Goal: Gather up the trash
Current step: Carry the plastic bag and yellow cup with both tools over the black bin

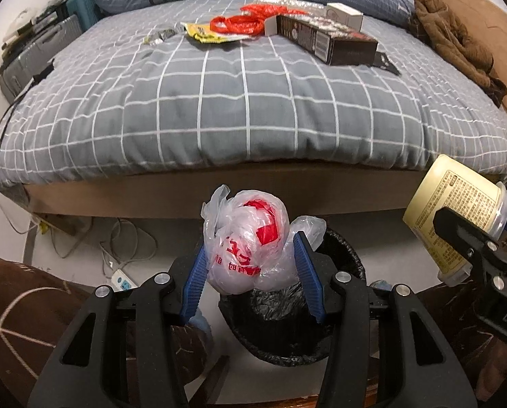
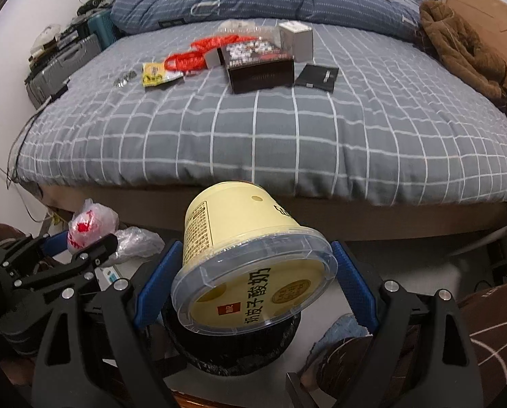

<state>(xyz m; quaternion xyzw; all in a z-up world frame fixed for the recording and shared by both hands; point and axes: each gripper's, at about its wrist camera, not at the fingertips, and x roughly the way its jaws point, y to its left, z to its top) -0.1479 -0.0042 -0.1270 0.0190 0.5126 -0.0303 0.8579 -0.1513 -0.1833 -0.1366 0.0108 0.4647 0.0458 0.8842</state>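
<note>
Left wrist view: left gripper [image 1: 251, 261] is clamped on a knotted plastic bag [image 1: 245, 238], both blue fingers [image 1: 197, 272] pressed into its sides. The black-lined trash bin [image 1: 287, 309] sits directly below and just beyond the fingertips, its mouth partly under the bag; the bag hangs above the near-left part of the rim. The right gripper enters at the right edge with a yogurt tub [image 1: 451, 217].

Right wrist view: right gripper [image 2: 253, 282] grips the yogurt tub at its lidded end, fingers spread wide on the rim. The tub's long axis tilts away and upward, lid toward the camera. The bin [image 2: 233, 357] lies straight beneath the tub's lid. The left gripper with the bag is off to the left, not over the bin from this angle.

Judgement: both loads look close to a drop; the tub seems better centred. More litter remains on the bed [image 2: 287, 142].
</note>
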